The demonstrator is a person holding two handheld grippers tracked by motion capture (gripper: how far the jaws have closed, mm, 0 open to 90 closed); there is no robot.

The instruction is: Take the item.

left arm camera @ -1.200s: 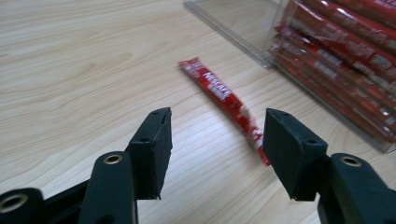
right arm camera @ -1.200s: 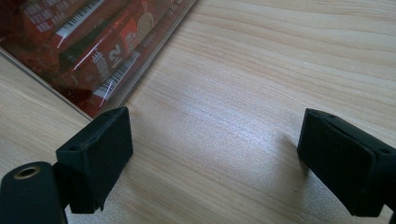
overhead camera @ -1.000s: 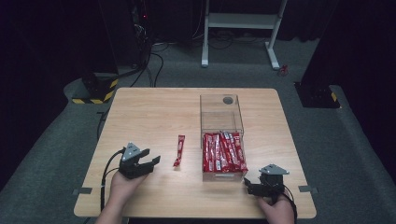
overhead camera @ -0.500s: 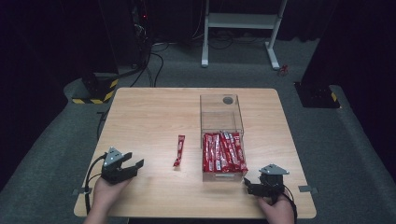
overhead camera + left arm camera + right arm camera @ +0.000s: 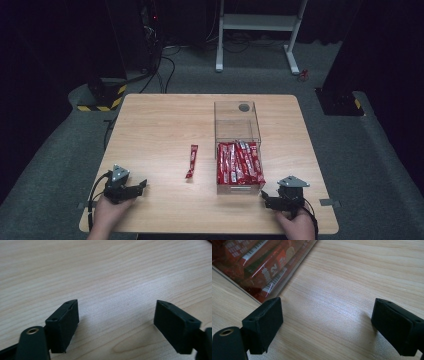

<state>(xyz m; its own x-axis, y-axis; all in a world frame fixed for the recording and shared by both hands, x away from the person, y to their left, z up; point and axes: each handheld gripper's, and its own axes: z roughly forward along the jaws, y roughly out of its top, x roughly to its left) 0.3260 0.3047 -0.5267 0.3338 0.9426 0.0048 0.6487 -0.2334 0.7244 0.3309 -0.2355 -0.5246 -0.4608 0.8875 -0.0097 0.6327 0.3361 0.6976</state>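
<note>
A single red snack stick (image 5: pixel 191 161) lies on the wooden table (image 5: pixel 165 125), left of a clear plastic box (image 5: pixel 237 145) whose near half holds several red sticks (image 5: pixel 239 162). My left gripper (image 5: pixel 137 187) rests low at the table's front left, well away from the loose stick. Its jaws have just been opening and stand wide with only bare wood between them (image 5: pixel 116 315). My right gripper (image 5: pixel 267 199) sits at the front right by the box's near corner, open and empty (image 5: pixel 327 320). The box's corner with packed sticks (image 5: pixel 264 262) shows beside its left jaw.
The box's far half is bare, with a round mark (image 5: pixel 244 107) at its far end. Beyond the table are a white frame's legs (image 5: pixel 255 30), cables and a yellow-black striped base (image 5: pixel 102 97) on grey floor. The table's front edge is close to both hands.
My left hand drew back toward the front left corner, away from the loose stick, and sank lower. The stick stays where it lay. The right hand has not moved.
</note>
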